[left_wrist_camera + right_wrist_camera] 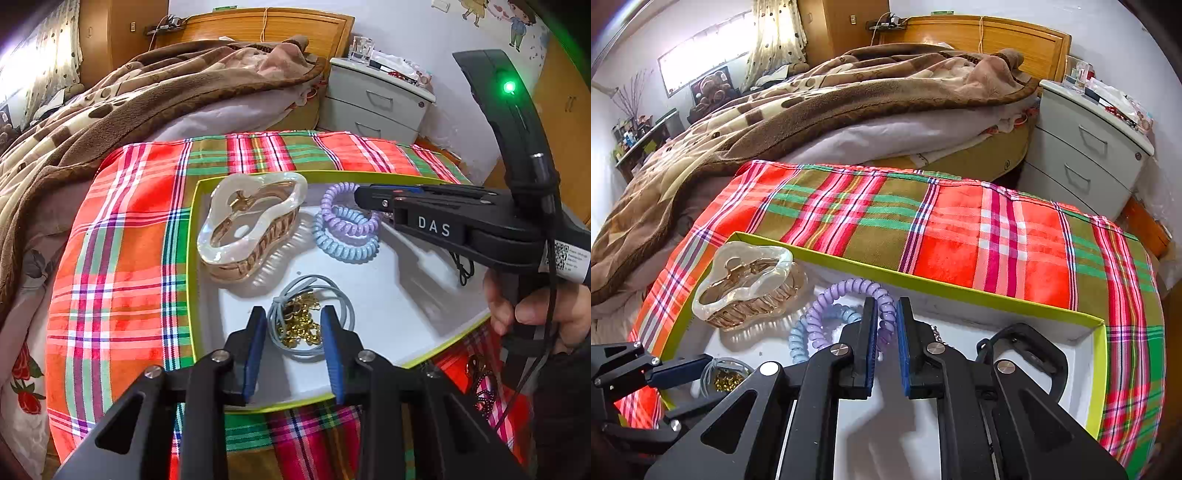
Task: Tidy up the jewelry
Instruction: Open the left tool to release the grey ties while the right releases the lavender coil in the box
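Bedroom: your work surface is a plaid cloth (122,236) over the bed, brown blanket (92,122) behind, grey nightstand (376,99) far right. White tray (388,306) with a green rim sits on the cloth. Your left tongs (293,350) stand half open, nothing pinched; gold chain (299,325) and grey hair tie (347,314) lie between the tips. Your right tongs (886,343) are nearly closed, pinching the purple coil tie (827,317); blue coil tie (798,343) lies just left of them, pearly hair claw (746,284) further left.
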`<state>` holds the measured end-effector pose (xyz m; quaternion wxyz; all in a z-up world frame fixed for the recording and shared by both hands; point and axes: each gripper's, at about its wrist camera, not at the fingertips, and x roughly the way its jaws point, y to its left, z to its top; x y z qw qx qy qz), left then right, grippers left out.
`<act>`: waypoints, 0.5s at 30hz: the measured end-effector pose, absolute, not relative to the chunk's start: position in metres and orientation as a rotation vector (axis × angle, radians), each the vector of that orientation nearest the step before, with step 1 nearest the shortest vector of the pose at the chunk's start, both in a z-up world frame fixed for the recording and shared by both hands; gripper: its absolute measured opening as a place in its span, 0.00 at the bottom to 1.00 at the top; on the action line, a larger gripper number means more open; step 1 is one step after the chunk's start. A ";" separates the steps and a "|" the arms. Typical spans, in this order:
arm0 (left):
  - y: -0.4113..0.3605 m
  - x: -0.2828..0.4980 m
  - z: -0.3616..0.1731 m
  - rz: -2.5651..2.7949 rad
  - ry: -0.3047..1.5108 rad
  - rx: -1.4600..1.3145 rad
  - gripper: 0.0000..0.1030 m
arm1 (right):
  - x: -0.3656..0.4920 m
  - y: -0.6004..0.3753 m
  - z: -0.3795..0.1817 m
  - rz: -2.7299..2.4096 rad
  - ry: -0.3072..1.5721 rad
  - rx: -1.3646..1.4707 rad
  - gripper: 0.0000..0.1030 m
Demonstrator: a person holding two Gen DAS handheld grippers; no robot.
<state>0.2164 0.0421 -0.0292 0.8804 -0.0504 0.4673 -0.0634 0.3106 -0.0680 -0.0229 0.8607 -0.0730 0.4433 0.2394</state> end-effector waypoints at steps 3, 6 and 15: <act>0.042 0.215 -0.027 -0.134 0.972 -0.106 0.38 | 0.309 -0.069 -0.020 0.508 0.918 -0.146 0.15; 0.042 0.212 -0.024 -0.140 0.961 -0.108 0.43 | 0.306 -0.069 -0.016 0.521 0.900 -0.141 0.18; 0.042 0.208 -0.019 -0.141 0.955 -0.126 0.48 | 0.296 -0.072 -0.006 0.524 0.873 -0.117 0.32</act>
